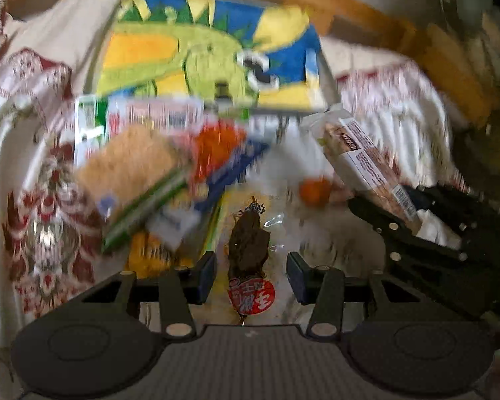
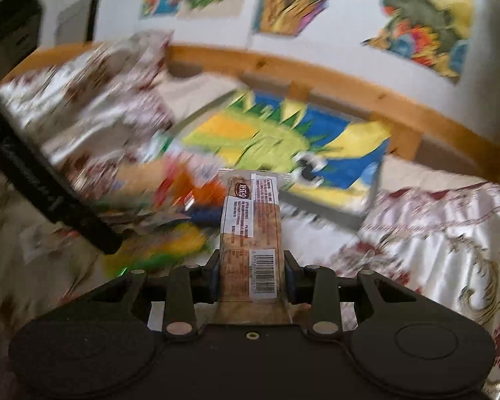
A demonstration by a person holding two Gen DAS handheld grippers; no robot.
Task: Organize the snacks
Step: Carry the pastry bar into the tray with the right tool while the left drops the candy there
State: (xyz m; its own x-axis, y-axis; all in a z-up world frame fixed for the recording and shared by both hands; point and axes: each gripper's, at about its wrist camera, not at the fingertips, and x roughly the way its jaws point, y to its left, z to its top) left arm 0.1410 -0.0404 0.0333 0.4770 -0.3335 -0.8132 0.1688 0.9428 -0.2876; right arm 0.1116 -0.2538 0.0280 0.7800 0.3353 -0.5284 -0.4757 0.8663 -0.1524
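Observation:
My left gripper (image 1: 250, 275) is shut on a clear packet holding a dark brown snack with a red round label (image 1: 248, 243); the packet stays sharp while the background smears. My right gripper (image 2: 252, 275) is shut on a long tan snack bar with a white label and barcode (image 2: 250, 213), which sticks up and forward from the pads. In the left wrist view the right gripper (image 1: 413, 225) and its bar (image 1: 366, 163) are at the right. A blurred pile of snack packets (image 1: 143, 173) (image 2: 170, 200) lies on the bed.
A patterned white and red bedspread (image 1: 43, 200) covers the bed. A colourful dinosaur picture (image 1: 210, 53) (image 2: 283, 143) lies behind the pile, by the wooden bed frame (image 2: 350, 86). A small orange object (image 1: 313, 190) sits near the right gripper. Drawings hang on the wall (image 2: 416, 20).

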